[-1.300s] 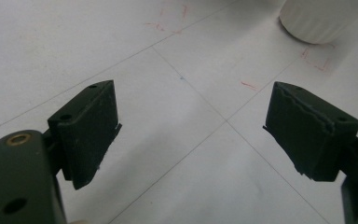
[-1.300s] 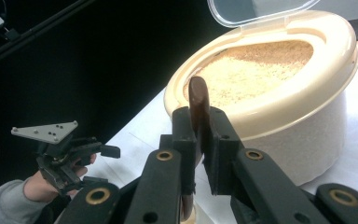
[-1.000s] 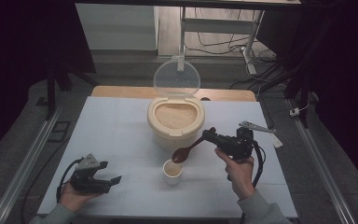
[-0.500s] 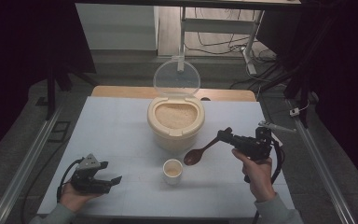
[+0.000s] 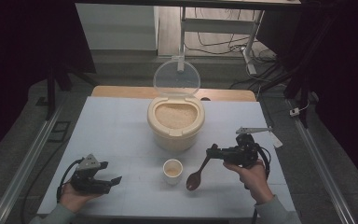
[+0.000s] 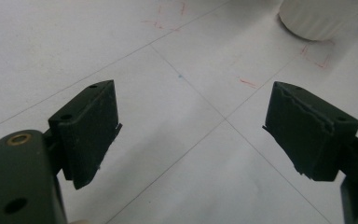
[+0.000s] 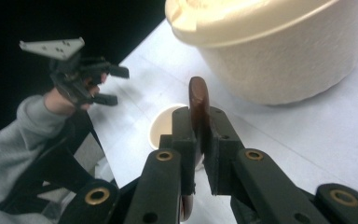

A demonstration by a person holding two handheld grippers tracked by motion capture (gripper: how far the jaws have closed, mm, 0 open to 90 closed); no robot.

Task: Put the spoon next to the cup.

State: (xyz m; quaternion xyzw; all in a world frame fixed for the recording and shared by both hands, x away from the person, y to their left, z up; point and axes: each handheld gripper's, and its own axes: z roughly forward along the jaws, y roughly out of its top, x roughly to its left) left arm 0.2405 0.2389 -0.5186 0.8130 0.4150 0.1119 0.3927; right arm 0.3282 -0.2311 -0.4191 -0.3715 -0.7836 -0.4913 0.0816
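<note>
High view: I see the right tongs point(image 5: 213, 152) clamped on the handle of a dark brown wooden spoon point(image 5: 196, 175). The spoon slants down and toward me from the tongs, its bowl low over the white table point(image 5: 116, 130), just right of a small white cup point(image 5: 172, 170). I cannot tell whether the bowl touches the table. The cup stands in front of a round cream plastic rice bin point(image 5: 175, 122), which holds pale grain; its clear lid point(image 5: 176, 78) stands raised behind it. The left tongs point(image 5: 113, 181) sit near the left front corner of the table, jaws spread and empty, well apart from the cup and spoon.

Left gripper view: I see the left tongs point(image 6: 191, 126) with both black jaws wide apart and nothing between them. Bare table with thin grid lines and red marks lies beyond, and the base of the cup point(image 6: 321, 18) shows at top right.

Right gripper view: I see the right tongs point(image 7: 200, 140) closed tightly on the spoon handle point(image 7: 198, 100), whose end rises above the jaw tips. The cup point(image 7: 163, 126) lies just beyond the jaws at left, the rice bin point(image 7: 284, 51) at upper right. The left tongs point(image 7: 114, 84) appear farther off at upper left, held in a grey-sleeved hand.
</note>
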